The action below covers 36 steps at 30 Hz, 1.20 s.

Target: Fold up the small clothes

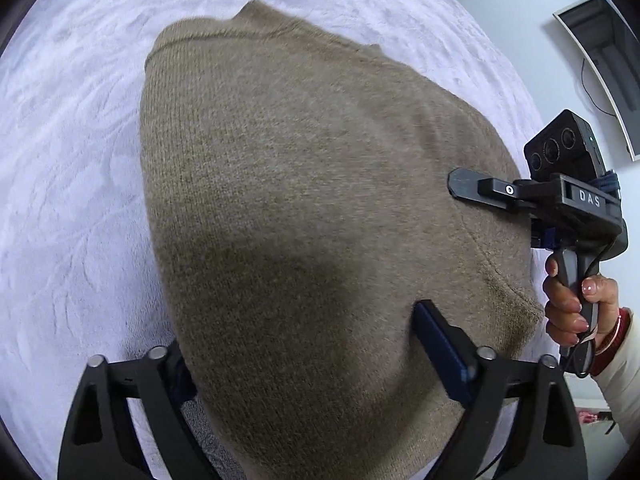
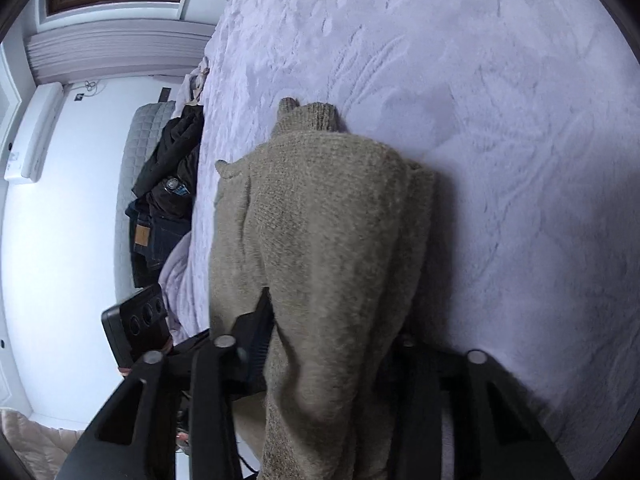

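Observation:
A tan knitted sweater [image 1: 304,208] lies on a pale lilac bedspread [image 1: 68,184], with its near part lifted and draped between my fingers. My left gripper [image 1: 304,356] is shut on the sweater's near edge; its right finger [image 1: 440,352] shows, the left one is hidden under the cloth. My right gripper [image 1: 464,188] is shut on the sweater's right edge. In the right wrist view the sweater [image 2: 328,240] hangs from the right gripper [image 2: 332,344], its collar [image 2: 316,116] at the far end on the bedspread [image 2: 500,140].
A pile of dark clothes and jeans [image 2: 168,208] lies beside the bed at the left. A white wall [image 2: 56,240] and an air conditioner [image 2: 36,132] stand beyond. A mirror or screen [image 1: 604,68] hangs on the wall at the right.

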### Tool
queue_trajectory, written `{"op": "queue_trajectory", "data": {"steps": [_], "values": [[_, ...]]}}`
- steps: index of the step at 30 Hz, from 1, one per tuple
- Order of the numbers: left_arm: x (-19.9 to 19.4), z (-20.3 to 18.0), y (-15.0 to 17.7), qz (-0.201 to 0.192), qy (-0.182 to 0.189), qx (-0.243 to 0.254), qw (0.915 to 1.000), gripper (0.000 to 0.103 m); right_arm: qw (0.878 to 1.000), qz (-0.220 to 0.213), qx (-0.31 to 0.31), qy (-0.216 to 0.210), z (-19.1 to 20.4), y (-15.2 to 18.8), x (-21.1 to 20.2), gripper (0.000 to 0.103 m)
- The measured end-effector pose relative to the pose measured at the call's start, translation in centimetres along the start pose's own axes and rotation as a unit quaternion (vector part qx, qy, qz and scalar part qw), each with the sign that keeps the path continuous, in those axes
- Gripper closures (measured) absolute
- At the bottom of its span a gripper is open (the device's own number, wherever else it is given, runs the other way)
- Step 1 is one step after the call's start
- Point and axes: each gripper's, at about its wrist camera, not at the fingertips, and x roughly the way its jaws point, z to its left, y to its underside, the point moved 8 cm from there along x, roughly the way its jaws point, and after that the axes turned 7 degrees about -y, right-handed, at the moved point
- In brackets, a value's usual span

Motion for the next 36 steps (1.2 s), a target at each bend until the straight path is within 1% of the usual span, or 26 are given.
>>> {"op": "queue_trajectory", "data": {"steps": [1, 3, 6, 9, 14, 16, 18, 24, 28, 31, 34, 36], "values": [[-0.5, -0.2, 0.0, -0.008, -0.002, 0.004, 1.0, 0.023, 1.0, -0.005, -0.002, 0.0, 0.3, 0.1, -0.2, 0.071], [-1.3, -0.4, 0.0, -0.017, -0.003, 0.008, 0.9998, 0.038, 1.0, -0.01, -0.008, 0.004, 0.9, 0.2, -0.2, 0.072], [-2.6, -0.3, 0.0, -0.026, 0.005, 0.008, 0.9996, 0.05, 1.0, -0.02, 0.004, -0.024, 1.8, 0.5, -0.7, 0.072], [-4.0, -0.5, 0.2, -0.035, 0.017, 0.006, 0.9992, 0.051, 0.998, -0.027, 0.011, -0.048, 3.1, 1.1, -0.9, 0.073], [-6.6, -0.3, 1.0, -0.05, 0.036, 0.0, 0.9981, 0.051, 0.998, -0.027, 0.008, -0.058, 5.6, 2.3, -0.8, 0.073], [-7.6, 0.5, 1.8, -0.054, 0.042, -0.001, 0.9977, 0.051, 0.998, -0.028, 0.009, -0.062, 6.5, 3.0, -0.8, 0.072], [-8.5, 0.8, 2.6, -0.06, 0.042, 0.001, 0.9973, 0.051, 0.997, -0.028, 0.01, -0.066, 7.5, 3.7, -0.7, 0.072], [-11.4, 3.5, 4.4, -0.069, 0.043, -0.003, 0.9966, 0.051, 0.997, -0.024, 0.01, -0.077, 10.6, 6.6, 0.8, 0.072], [-12.7, 5.3, 6.4, -0.066, 0.036, -0.001, 0.9972, 0.051, 0.997, -0.019, 0.013, -0.079, 12.1, 9.1, 2.5, 0.073], [-14.4, 7.2, 8.8, -0.06, 0.021, 0.001, 0.998, 0.05, 0.996, -0.009, 0.021, -0.085, 12.6, 11.2, 4.3, 0.073], [-14.2, 8.8, 10.6, -0.051, 0.001, 0.001, 0.9987, 0.05, 0.996, 0.004, 0.03, -0.085, 12.5, 12.9, 6.6, 0.072], [-13.5, 9.9, 11.5, -0.045, -0.016, -0.001, 0.9989, 0.05, 0.997, 0.012, 0.034, -0.074, 12.1, 13.5, 8.1, 0.072]]}}
